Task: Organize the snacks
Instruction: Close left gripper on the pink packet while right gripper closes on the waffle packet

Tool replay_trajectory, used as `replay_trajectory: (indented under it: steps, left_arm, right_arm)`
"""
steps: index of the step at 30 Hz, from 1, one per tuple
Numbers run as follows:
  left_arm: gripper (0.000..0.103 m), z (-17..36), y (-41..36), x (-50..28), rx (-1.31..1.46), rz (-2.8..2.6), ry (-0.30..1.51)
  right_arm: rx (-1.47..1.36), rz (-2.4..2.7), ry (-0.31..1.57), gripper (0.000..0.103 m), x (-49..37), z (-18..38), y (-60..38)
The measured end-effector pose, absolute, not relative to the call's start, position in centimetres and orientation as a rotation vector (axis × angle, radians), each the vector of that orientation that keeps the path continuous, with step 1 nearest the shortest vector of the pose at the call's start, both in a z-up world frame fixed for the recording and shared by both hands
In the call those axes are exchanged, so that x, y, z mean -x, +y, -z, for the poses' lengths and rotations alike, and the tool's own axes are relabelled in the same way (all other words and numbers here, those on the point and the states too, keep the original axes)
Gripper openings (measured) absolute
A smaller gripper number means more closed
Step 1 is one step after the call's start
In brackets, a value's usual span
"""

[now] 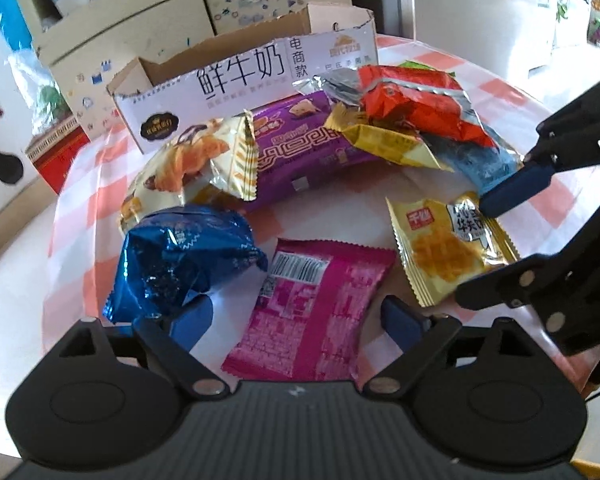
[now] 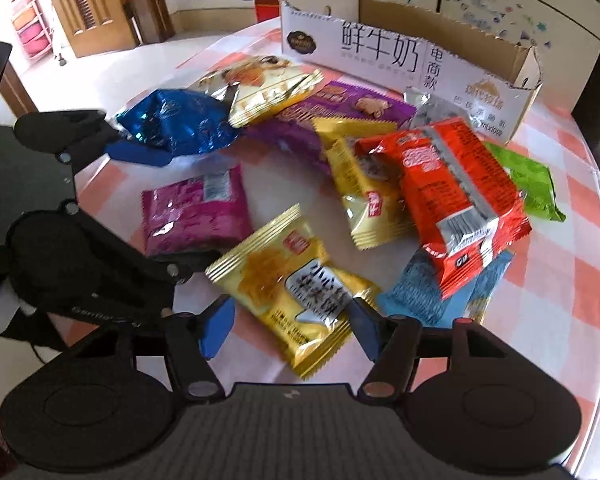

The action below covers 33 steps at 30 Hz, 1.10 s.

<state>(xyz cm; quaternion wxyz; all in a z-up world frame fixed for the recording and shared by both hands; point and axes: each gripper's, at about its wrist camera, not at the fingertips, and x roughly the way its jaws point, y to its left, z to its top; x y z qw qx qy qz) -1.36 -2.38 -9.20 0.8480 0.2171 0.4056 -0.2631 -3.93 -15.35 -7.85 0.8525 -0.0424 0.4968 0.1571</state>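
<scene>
Pink packet [image 1: 312,308] between open left gripper [image 1: 300,320]

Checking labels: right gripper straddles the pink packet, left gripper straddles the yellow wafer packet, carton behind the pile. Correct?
Swapped. The right wrist view shows the right gripper straddling the yellow wafer packet; the left wrist view shows the left gripper straddling the pink packet. The carton is behind the pile.

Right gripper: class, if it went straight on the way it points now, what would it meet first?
Most likely the yellow waffle packet, lying between the right gripper fingers on the checked tablecloth; depth is uncertain.
</scene>
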Motion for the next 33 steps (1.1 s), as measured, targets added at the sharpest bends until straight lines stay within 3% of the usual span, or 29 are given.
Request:
replay_trajectory:
  steps: [6,11,14,16,24,26,28,33]
  left_arm:
    - [0.078,9.2,-1.4,0.9,-0.361,0.589,0.907]
    - [0.083,9.3,-1.2,0.7,-0.343,0.579,0.917]
    - [0.096,9.6,-1.1,0.5,-0.347,0.551,0.907]
    - [0.096,9.7,-0.8,0.2,-0.321,0.556,0.917]
    - [0.054,8.9,-1.3,0.8,-0.331,0.593,0.923]
    - [0.051,8.7,-1.1,0.8,-0.322,0.575,0.933]
    - [0.05,8.7,-1.0,1.0,-0.322,0.56,0.937]
    - [0.05,8.4,-0.8,1.4,-0.318,0.536,0.933]
  right_arm:
    - [0.146,-0.321,1.023,0.081,3.4,8.5,-14.7]
    - [0.128,-0.318,1.025,0.084,2.9,8.8,-14.9]
    - [0.133,-0.328,1.023,0.077,3.0,8.7,-14.8]
    - [0.135,-0.334,1.018,0.066,3.2,8.6,-14.8]
    - [0.109,-0.358,1.024,0.05,3.6,8.1,-14.9]
    - [0.108,-0.356,1.025,0.048,3.7,8.1,-14.9]
    - [0.108,-0.355,1.024,0.038,3.8,8.0,-14.9]
    - [0.108,-0.35,1.017,0.035,4.1,7.7,-15.0]
